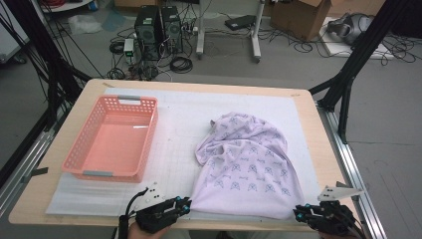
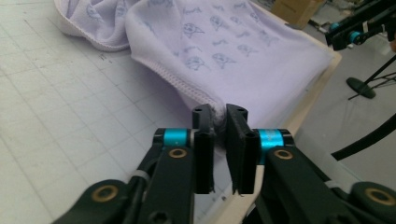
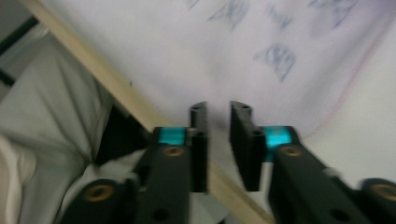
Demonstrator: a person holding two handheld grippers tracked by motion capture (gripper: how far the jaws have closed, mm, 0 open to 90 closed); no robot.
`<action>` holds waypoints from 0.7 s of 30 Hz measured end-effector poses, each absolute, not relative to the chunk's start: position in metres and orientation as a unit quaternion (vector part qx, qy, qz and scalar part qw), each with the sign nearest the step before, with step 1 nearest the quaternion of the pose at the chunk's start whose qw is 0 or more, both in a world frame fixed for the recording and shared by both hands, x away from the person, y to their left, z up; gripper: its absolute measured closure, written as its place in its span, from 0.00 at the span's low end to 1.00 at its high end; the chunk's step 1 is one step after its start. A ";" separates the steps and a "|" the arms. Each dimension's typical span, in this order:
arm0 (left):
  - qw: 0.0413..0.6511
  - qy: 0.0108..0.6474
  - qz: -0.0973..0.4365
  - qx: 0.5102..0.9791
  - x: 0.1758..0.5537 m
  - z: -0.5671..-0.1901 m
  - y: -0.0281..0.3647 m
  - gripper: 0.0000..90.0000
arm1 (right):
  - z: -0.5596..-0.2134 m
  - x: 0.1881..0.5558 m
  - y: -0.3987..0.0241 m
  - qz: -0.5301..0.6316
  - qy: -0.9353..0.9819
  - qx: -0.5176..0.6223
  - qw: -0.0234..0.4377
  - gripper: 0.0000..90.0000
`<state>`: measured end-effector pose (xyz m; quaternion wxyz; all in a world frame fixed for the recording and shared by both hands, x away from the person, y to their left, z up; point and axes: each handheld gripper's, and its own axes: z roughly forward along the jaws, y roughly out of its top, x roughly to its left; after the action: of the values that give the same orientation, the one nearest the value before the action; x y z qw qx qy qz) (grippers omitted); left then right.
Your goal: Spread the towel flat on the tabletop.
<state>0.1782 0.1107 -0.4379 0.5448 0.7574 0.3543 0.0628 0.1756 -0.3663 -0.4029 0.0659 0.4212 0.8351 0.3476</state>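
- Left gripper view: the left gripper (image 2: pixel 218 122) has its jaws nearly together, with a corner of the lilac printed garment (image 2: pixel 233 51) bunched between the pads.
- Right gripper (image 3: pixel 218 116) hovers with jaws parted at the garment's other near corner, no cloth pinched between them.
- Garment lies spread on the white mat (image 1: pixel 174 124), its near hem at the table edge (image 1: pixel 30 211).
- Risk, as I judge it: the thin pinch slips and the hem drops, well short of the pink basket (image 1: pixel 113 137).
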 end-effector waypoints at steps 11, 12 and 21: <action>0.548 0.378 0.128 0.735 0.188 -0.440 0.117 0.50 | -0.436 0.192 -0.380 0.370 0.770 0.492 0.165 0.62; 0.547 0.378 0.130 0.736 0.190 -0.440 0.116 0.50 | -0.438 0.194 -0.375 0.368 0.773 0.489 0.167 0.62; 0.544 0.375 0.135 0.739 0.209 -0.439 0.114 0.49 | -0.442 0.223 -0.320 0.315 0.805 0.442 0.238 0.92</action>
<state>0.2088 0.1136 -0.4388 0.5437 0.7385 0.3753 0.1346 0.2229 -0.3196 -0.4423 0.2376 0.4424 0.8053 0.3151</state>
